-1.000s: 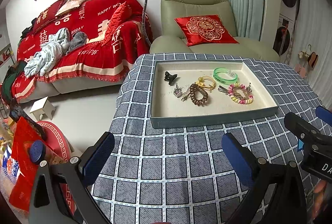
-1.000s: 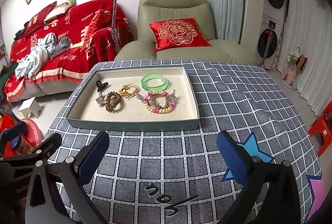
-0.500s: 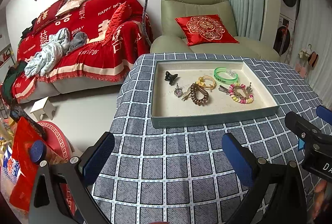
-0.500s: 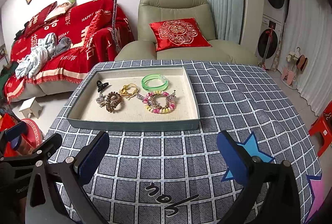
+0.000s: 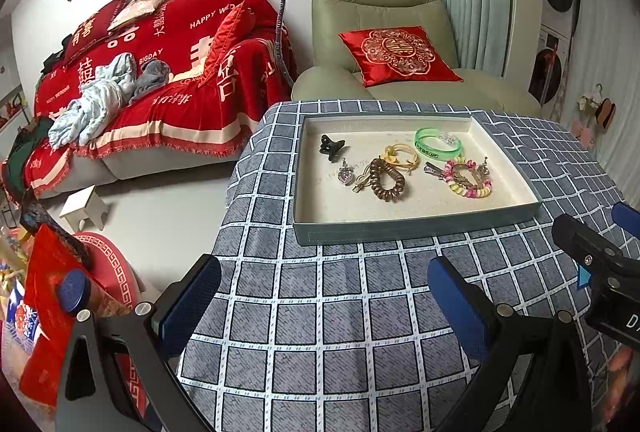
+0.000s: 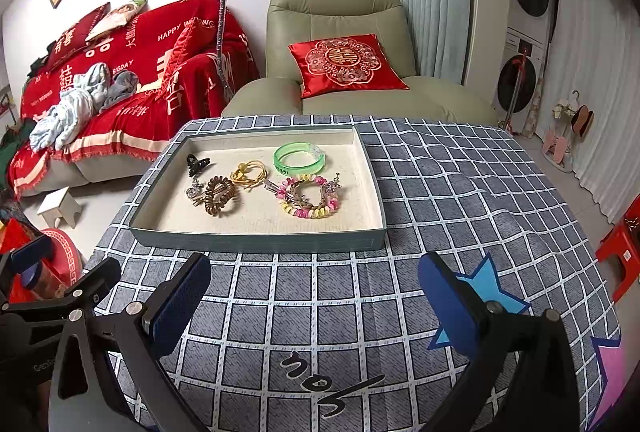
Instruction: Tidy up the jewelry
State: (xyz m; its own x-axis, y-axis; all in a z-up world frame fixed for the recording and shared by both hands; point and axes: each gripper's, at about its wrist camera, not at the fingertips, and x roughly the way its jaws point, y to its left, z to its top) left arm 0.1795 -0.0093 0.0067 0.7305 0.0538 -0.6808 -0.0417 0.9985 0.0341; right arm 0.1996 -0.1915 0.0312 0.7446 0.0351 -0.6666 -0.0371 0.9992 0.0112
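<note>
Nothing moved, left gripper (image 5: 324, 296) and right gripper (image 6: 314, 296) wide open, empty

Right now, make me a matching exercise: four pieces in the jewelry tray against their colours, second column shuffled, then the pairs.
Things:
1. hair claw clip
2. bangle
3. spiral hair tie
4. cord with beads

Colours:
A. yellow
B. brown
C. black
D. translucent green

Pairs: 1-C, 2-D, 3-B, 4-A. All four lie inside the tray.
</note>
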